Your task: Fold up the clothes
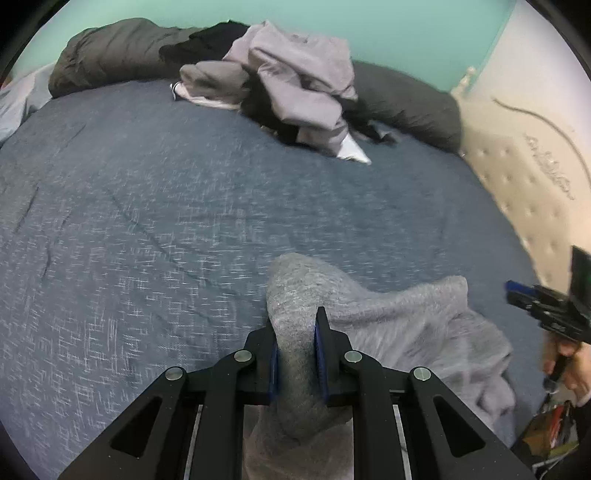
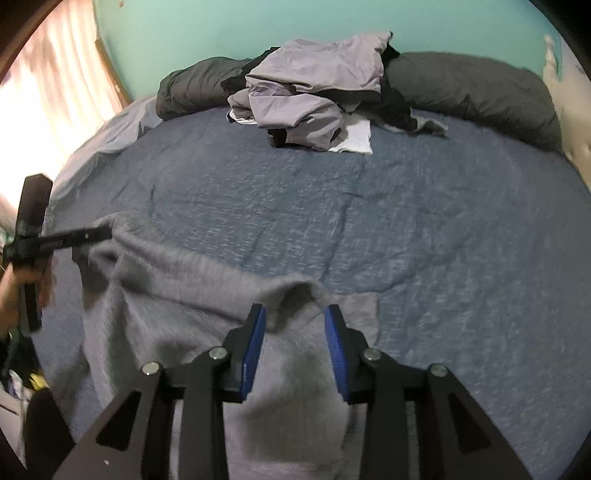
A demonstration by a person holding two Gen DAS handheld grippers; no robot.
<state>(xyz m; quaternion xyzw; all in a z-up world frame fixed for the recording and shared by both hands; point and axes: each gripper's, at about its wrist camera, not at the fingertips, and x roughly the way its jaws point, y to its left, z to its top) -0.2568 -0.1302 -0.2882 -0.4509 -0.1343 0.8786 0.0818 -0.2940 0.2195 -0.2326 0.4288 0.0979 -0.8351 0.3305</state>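
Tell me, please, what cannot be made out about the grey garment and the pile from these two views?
- Grey garment: its type; the lower part is cut off by the bottom edge in both wrist views.
- Right tongs: whether they pinch the cloth; blurred.
- Clothes pile: item count; pieces overlap, far off.

Room was dim; window at 10 o'clock glared overexposed; motion blur smeared bedspread; fisheye edges bent, vignetted.

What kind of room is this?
Most likely a bedroom. There is a bed with a blue cover, dark pillows at its far end against a green wall, and a heap of clothes.
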